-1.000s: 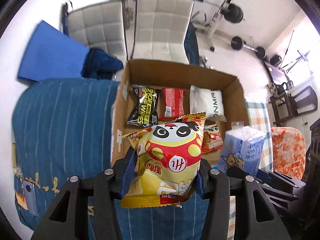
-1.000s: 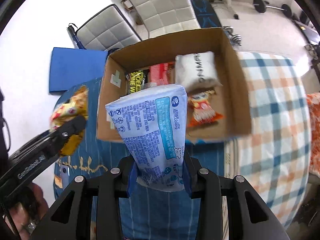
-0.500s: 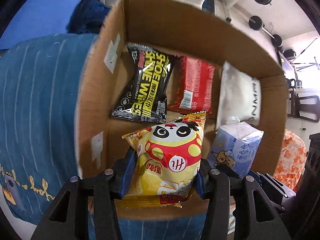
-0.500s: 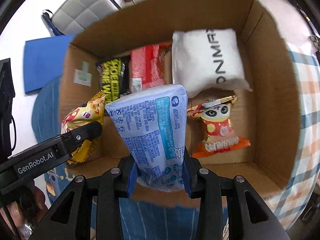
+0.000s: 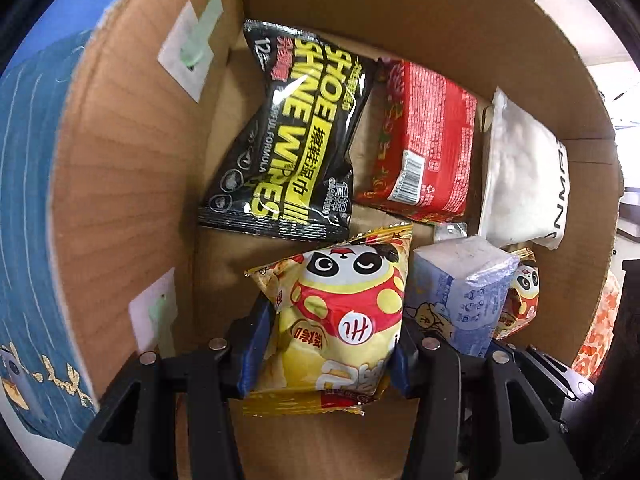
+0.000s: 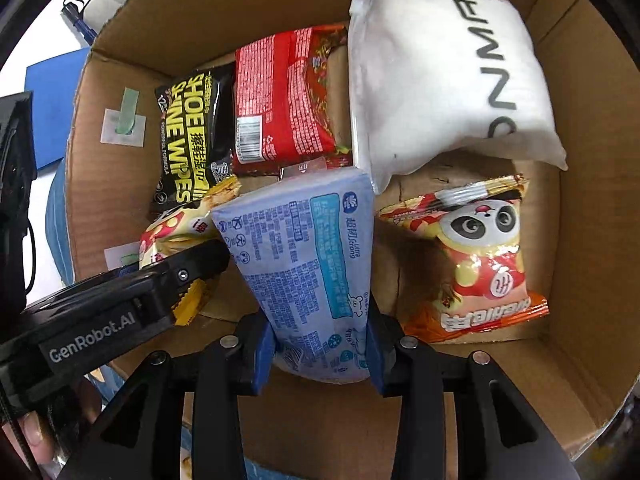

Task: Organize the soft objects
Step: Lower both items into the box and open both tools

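Observation:
My left gripper (image 5: 324, 356) is shut on a yellow panda snack bag (image 5: 340, 316) and holds it inside the cardboard box (image 5: 120, 184), near its front left corner. My right gripper (image 6: 320, 348) is shut on a pale blue tissue pack (image 6: 304, 256) and holds it inside the same box (image 6: 576, 248), just right of the left one. The tissue pack also shows in the left wrist view (image 5: 460, 292); the yellow bag also shows in the right wrist view (image 6: 172, 236), with the left gripper's finger (image 6: 168, 284) on it.
In the box lie a black shoe wipes pack (image 5: 292, 140), a red noodle packet (image 5: 424, 144), a white pouch (image 6: 444, 76) and an orange panda snack bag (image 6: 480, 256). A blue striped cloth (image 5: 24, 200) lies left of the box.
Both grippers have moved forward and down, from over the box's front edge into the box, each still holding its pack. The packs in the box look much closer.

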